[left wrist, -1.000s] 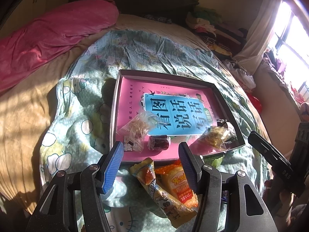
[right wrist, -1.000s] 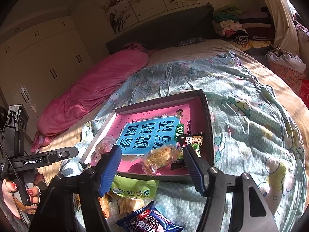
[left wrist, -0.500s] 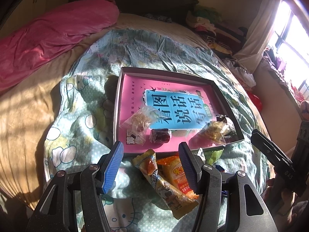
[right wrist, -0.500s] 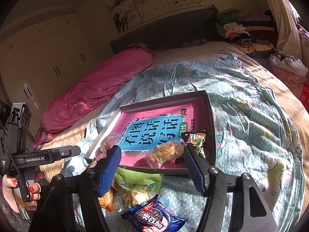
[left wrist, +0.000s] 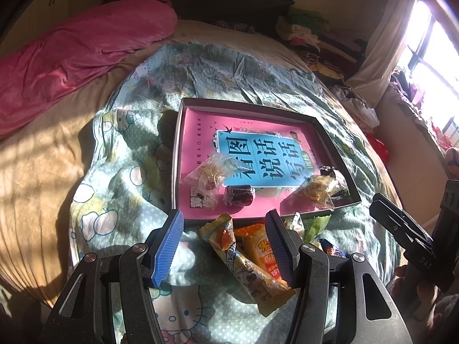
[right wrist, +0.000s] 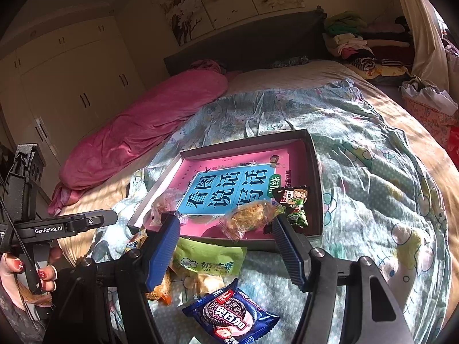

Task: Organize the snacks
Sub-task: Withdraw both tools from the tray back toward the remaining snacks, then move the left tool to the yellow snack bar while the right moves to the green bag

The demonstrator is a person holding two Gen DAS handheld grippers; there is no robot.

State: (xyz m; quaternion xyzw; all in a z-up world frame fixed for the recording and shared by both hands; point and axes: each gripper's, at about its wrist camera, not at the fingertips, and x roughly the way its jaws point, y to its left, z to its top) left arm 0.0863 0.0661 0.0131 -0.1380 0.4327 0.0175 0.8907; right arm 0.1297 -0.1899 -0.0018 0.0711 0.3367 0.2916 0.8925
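Your left tool (left wrist: 223, 240): released, empty, over loose snack packets (left wrist: 246, 261) | right tool (right wrist: 225, 246): released, empty | box (right wrist: 314, 172): mid-bed, four snacks inside.

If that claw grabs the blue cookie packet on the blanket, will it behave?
The blue cookie packet looks puffed and glossy, so it may crinkle and slip. It probably weighs little. Round cookies are pictured on it, so a hard squeeze could crack them.

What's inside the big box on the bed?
Inside the box lies a pink book, with three clear-wrapped snacks and a dark packet on top. The box floor under the book is covered.
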